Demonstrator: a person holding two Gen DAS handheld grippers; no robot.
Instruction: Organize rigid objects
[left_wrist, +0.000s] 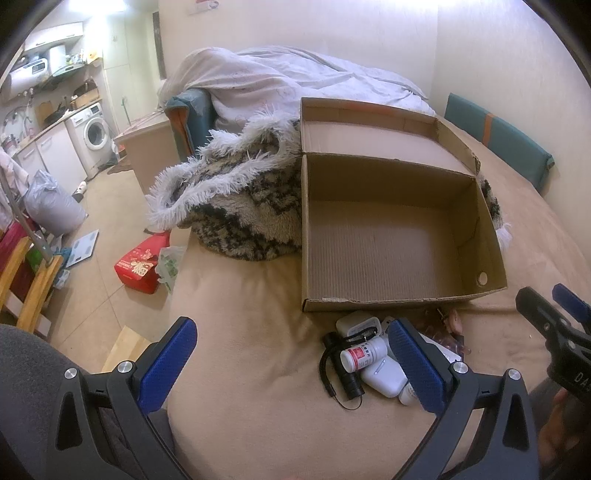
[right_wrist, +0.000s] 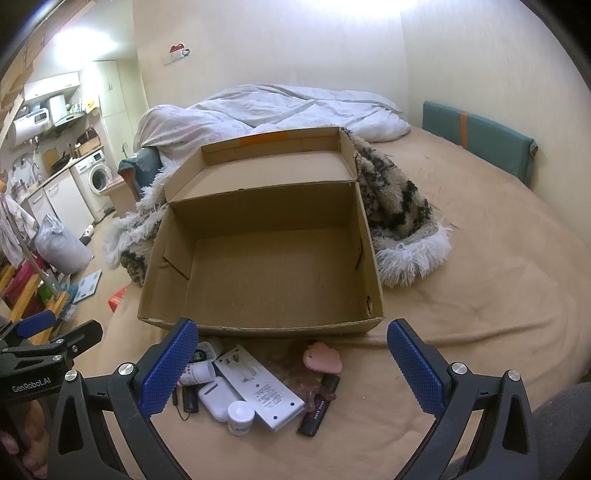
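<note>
The left gripper (left_wrist: 291, 363) hangs over the bed (left_wrist: 240, 369) with its fingers (left_wrist: 168, 363) spread wide and holding nothing. The clutter lies just inside and partly under its right finger, with the empty cardboard box (left_wrist: 384, 236) beyond the fingertips.

Going rightward through the pile: the black flashlight (left_wrist: 341, 369) looks stiff and fairly heavy, best pinched across its barrel. The red-labelled pill bottle (left_wrist: 364, 354) is light and smooth (likely to roll), so take it across the body. The white earbud case (right_wrist: 218, 398) looks glossy and slippery. The flat white remote (right_wrist: 258, 384) wants a grip across its narrow width.

The right gripper (right_wrist: 291, 363) is likewise wide and empty, the pile between its fingers. The pink item (right_wrist: 323, 358) and the dark stick below it are hard to identify, and the left finger hides part of the pile.
</note>
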